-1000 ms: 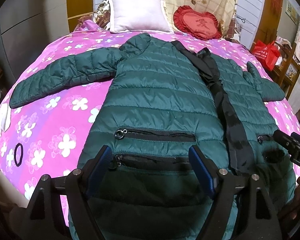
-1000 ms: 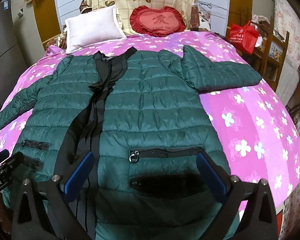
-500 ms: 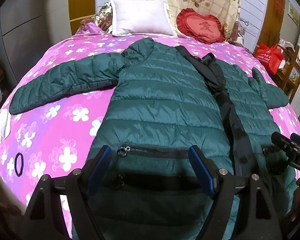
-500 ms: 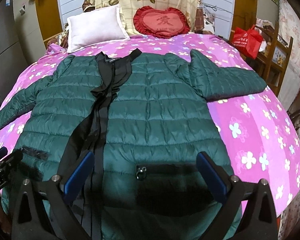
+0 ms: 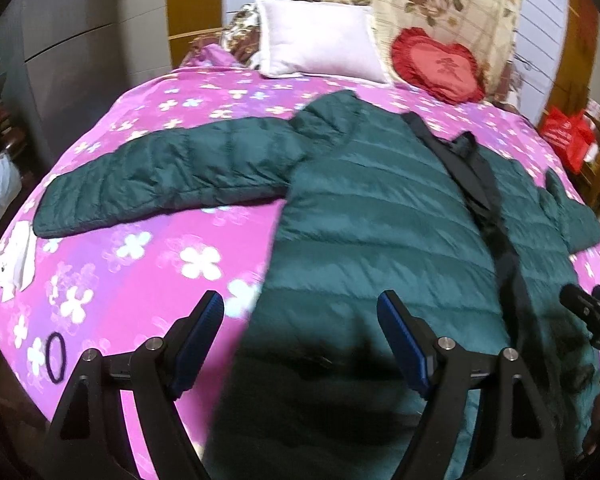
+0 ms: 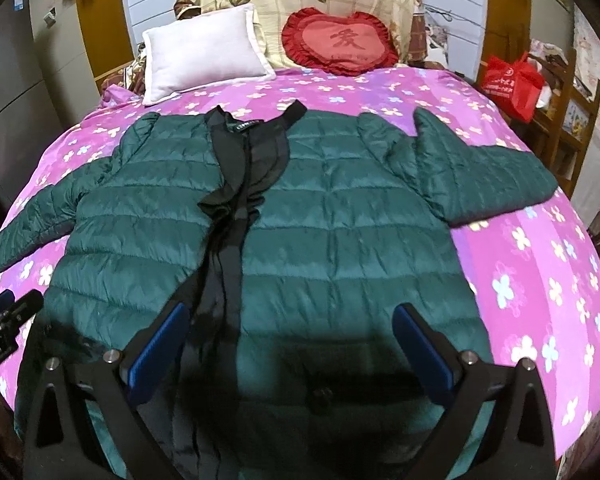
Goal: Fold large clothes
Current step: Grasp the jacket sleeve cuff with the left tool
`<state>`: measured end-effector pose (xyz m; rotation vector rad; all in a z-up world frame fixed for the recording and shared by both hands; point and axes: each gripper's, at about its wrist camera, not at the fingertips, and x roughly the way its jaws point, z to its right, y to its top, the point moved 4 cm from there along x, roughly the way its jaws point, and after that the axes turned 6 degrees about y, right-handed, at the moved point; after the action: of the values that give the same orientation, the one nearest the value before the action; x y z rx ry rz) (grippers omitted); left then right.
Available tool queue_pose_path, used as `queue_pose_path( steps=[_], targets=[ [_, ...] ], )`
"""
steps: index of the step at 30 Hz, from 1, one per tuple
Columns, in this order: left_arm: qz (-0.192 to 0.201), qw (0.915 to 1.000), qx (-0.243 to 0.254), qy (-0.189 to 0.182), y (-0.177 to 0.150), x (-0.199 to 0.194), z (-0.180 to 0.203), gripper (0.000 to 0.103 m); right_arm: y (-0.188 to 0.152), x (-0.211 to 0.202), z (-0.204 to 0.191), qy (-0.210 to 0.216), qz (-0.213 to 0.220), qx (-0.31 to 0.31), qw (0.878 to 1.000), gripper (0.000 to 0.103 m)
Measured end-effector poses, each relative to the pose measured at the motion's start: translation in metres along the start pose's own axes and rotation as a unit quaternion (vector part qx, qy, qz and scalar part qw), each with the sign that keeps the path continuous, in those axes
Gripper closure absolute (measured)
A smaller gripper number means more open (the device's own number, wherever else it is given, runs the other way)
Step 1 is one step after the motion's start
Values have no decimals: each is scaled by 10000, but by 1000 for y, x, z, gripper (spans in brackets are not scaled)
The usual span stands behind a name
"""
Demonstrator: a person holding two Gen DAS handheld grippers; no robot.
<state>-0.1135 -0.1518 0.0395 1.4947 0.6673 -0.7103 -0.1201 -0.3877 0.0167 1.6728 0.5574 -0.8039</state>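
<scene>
A dark green quilted down jacket (image 5: 372, 232) lies front up on the pink flowered bed (image 5: 148, 264), with a black lining strip (image 6: 236, 216) down its open front and both sleeves spread out. Its left sleeve (image 5: 160, 176) stretches out across the bed. My left gripper (image 5: 300, 336) is open and empty above the jacket's lower left edge. My right gripper (image 6: 292, 352) is open and empty above the lower hem. The jacket also shows in the right wrist view (image 6: 340, 240), its right sleeve (image 6: 480, 176) angled out.
A white pillow (image 6: 204, 56) and a red heart cushion (image 6: 340, 42) lie at the bed's head. A black hair tie (image 5: 55, 356) and a white cloth (image 5: 14, 260) lie near the bed's left edge. A red bag (image 6: 512, 80) sits on a wooden chair at right.
Both grippers have pulled back and risen; the pockets have slid under the fingers, out of clear view. The left gripper has shifted left towards the jacket's side edge. The jacket has not moved.
</scene>
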Motion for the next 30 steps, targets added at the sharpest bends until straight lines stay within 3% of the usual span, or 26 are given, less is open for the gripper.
queue_pose_path(
  steps=[18, 22, 30],
  targets=[
    [-93, 9916, -679, 1093, 41, 51, -116, 59, 16, 47, -31, 211, -263, -321, 9989, 0],
    [-128, 9849, -1036, 1382, 55, 62, -161, 59, 14, 47, -35, 266, -287, -379, 9985, 0],
    [-205, 9624, -1913, 1916, 80, 82, -267, 59, 8, 49, -32, 283, -410, -381, 9980, 0]
  ],
)
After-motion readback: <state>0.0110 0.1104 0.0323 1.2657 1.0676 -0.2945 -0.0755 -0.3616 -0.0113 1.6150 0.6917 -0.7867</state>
